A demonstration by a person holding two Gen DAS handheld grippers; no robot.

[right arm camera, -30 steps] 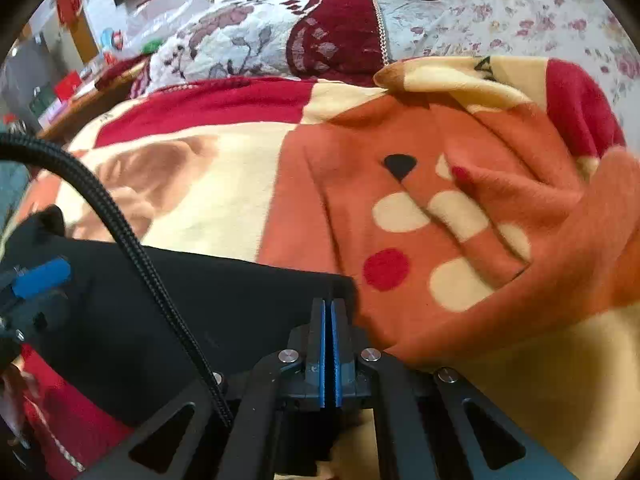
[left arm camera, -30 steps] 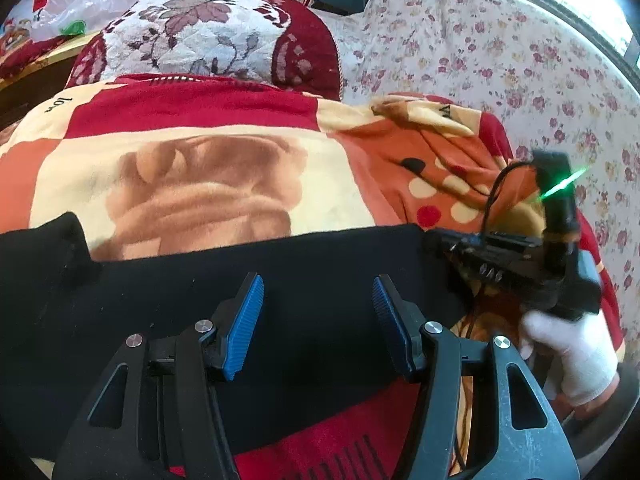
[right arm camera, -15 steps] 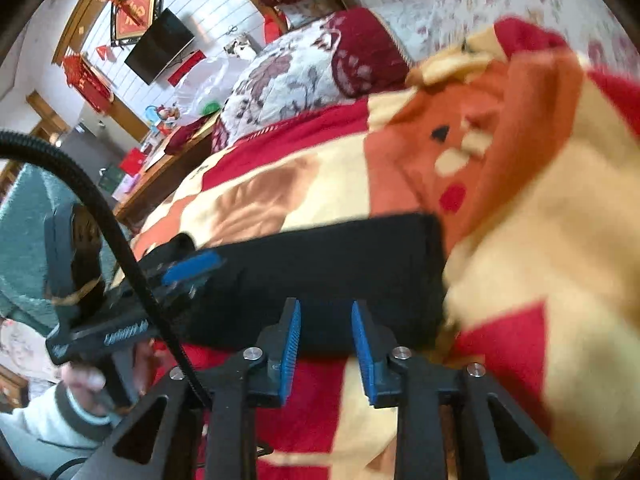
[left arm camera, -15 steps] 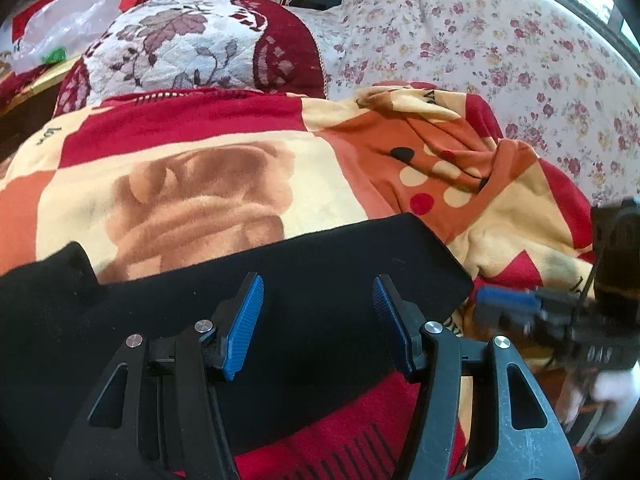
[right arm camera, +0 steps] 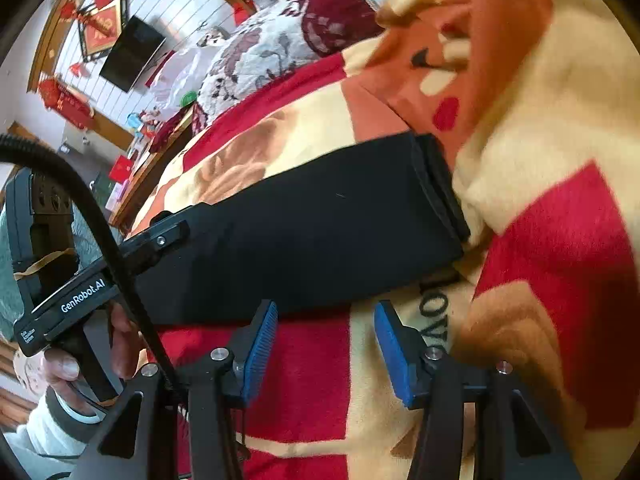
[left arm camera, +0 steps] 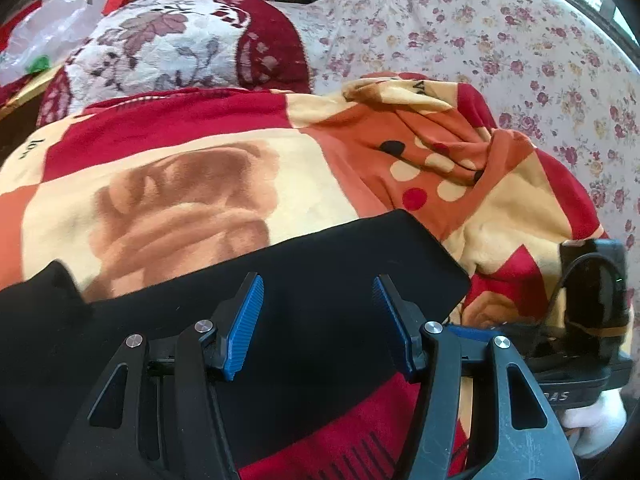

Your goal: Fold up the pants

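Black pants (left arm camera: 304, 300) lie flat in a long folded strip across a patterned red, cream and orange blanket (left arm camera: 192, 176). In the right wrist view the pants (right arm camera: 320, 232) end in a neat stacked edge on the right. My left gripper (left arm camera: 318, 320) is open and empty, hovering over the pants. My right gripper (right arm camera: 326, 344) is open and empty, just below the near edge of the pants, over the blanket. The right gripper's body shows at the right edge of the left wrist view (left arm camera: 576, 356).
A floral white and maroon quilt (left arm camera: 172, 44) lies at the blanket's far end. A floral cushioned back (left arm camera: 500, 48) runs along the right. A wooden edge and cluttered items (right arm camera: 136, 152) lie on the left. The blanket bunches up (left arm camera: 440, 140) beyond the pants.
My right gripper let go of the pants' right end, opened wide and drew back toward the near side. The left gripper stayed open above the pants.
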